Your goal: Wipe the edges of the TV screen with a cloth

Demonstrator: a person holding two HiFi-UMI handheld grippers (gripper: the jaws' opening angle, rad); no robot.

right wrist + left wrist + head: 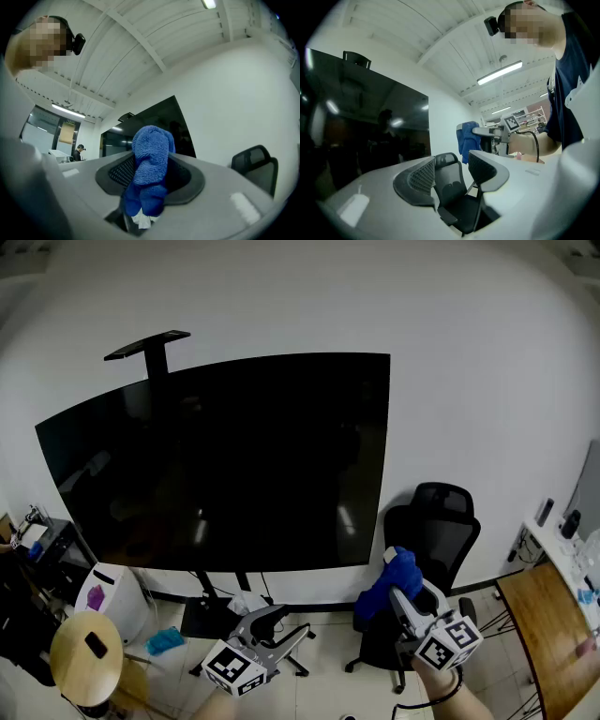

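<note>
Blue cloth [151, 154] is bunched between the jaws of my right tongs [401, 594], which are pinched tight on it, with a wad sticking out past the tips and the rest hanging below. My left tongs [284, 626] sit low beside them with the jaws partly apart and nothing gripped; only the far-off chair [449, 183] shows through the gap. Beyond both tongs that chair stands on the floor, just behind my right hand, and further back the TV [225, 465] stands in front of the white wall [469, 381]. The cloth lies below and just to the right of the screen's lower right corner, not touching it. The nearest edge, the right one, runs straight up from that corner, so I judge that my right hand, the nearer of the two, has to go forward and up to meet that edge, then travel along its length
</note>
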